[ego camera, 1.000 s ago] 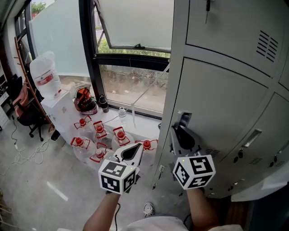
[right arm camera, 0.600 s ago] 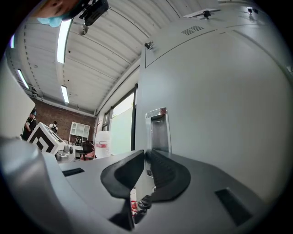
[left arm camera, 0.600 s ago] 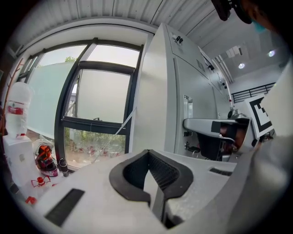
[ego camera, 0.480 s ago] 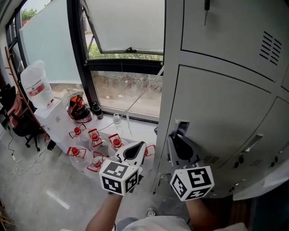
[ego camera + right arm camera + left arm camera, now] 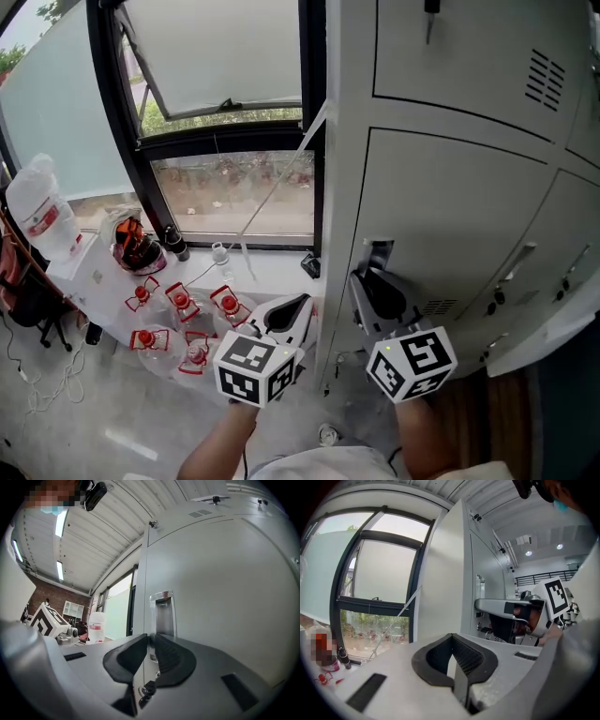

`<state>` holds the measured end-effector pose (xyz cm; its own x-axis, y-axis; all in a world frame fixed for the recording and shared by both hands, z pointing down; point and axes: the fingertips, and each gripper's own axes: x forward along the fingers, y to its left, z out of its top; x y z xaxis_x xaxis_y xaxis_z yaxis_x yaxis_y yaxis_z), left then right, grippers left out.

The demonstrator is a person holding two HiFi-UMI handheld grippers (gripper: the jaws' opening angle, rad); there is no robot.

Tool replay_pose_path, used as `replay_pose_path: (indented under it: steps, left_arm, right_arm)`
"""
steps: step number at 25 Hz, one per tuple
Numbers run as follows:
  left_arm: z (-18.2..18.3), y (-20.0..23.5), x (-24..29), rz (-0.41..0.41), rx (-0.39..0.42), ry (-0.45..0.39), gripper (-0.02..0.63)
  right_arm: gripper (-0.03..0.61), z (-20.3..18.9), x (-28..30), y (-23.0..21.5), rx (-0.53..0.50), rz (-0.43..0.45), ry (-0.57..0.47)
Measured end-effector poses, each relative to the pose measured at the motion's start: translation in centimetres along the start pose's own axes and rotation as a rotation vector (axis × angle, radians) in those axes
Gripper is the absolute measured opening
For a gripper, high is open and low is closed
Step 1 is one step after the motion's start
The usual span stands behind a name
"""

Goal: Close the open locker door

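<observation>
Grey sheet-steel locker door [image 5: 450,225]: upright, long axis vertical, middle row, at 1 o'clock from the person in the head view. It looks all but flush with the cabinet [image 5: 342,141]; latched or not, cannot tell.

Recessed handle [image 5: 379,251] sits on the door's left edge, so the hinges are judged to lie on its 3 o'clock side.

Right hand-held gripper [image 5: 373,281]: the handle is at its 12 o'clock and its tips reach into the recess. Jaws pinched to a narrow slit, apparently clamped on the handle's lower lip. This is the nearer hand.

Left hand-held gripper [image 5: 298,305]: at 9 o'clock of the right one, beside the cabinet's side wall, clear of the door. Jaws clenched, nothing between them.

Judgement: what remains is a push straight into the cabinet face, applied at the handle edge, farthest from the hinges.
</observation>
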<state>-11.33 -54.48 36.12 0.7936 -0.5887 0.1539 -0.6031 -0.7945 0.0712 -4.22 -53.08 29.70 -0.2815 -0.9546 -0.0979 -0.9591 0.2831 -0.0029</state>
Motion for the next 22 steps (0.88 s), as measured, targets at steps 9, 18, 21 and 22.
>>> replay_pose_path:
  steps: [9,18,21,22]
  left_arm:
    - [-0.4,-0.4,-0.9,-0.12,0.014,0.013,0.006]
    - [-0.9,-1.3,-3.4,-0.179,0.032,0.012,0.006]
    - [-1.4,-1.3,-4.4,-0.19,0.032,0.012,0.006]
    - [-1.5,-1.2,-4.6,-0.192,0.029,0.013,0.006]
  right_arm:
    - [0.046,-0.1,-0.1,0.1,-0.076,-0.095,-0.003]
    - [0.055,-0.1,-1.0,0.3,-0.104,-0.198,0.018]
    - [0.055,0.1,-1.5,0.6,-0.109,-0.228,0.015]
    - [0.055,0.0,-1.7,0.7,-0.112,-0.237,0.016]
